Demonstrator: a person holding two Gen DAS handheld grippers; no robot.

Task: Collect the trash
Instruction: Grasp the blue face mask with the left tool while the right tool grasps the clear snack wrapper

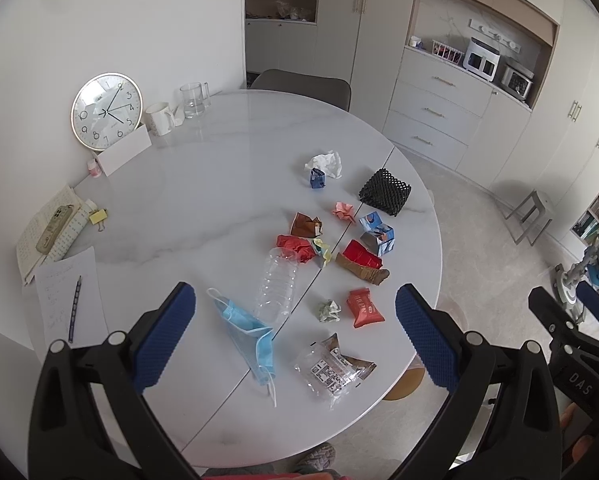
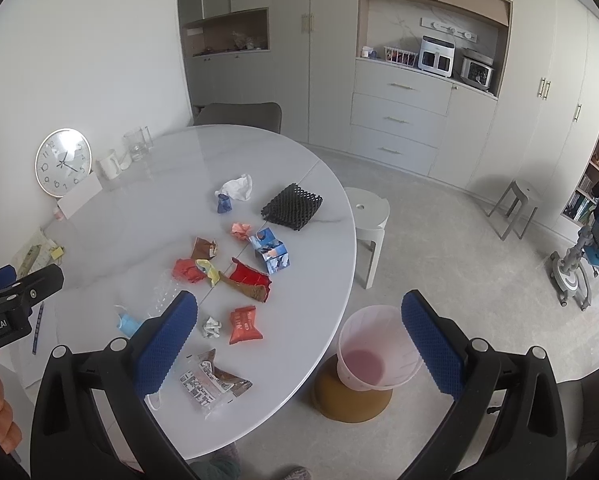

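Observation:
Trash lies scattered on the round white table [image 1: 203,200]: a blue face mask [image 1: 245,332], a clear plastic bottle [image 1: 277,284], a clear snack wrapper [image 1: 331,368], a red packet [image 1: 364,307], a grey paper wad [image 1: 328,311], red and brown wrappers [image 1: 359,262], a crushed blue carton [image 1: 377,232] and white tissue [image 1: 325,162]. My left gripper [image 1: 295,328] hovers open above the mask and wrapper, holding nothing. My right gripper [image 2: 299,342] hangs open over the table's edge, empty. A pink translucent bin [image 2: 375,350] stands on the floor beside the table.
A black mesh holder [image 1: 385,192] sits at the table's far right. A wall clock [image 1: 106,110], mugs [image 1: 159,119], a glass jug [image 1: 194,99], a notebook with a phone [image 1: 53,228] and a paper with a pen [image 1: 73,308] line the left. White stools [image 2: 367,216] stand on the floor.

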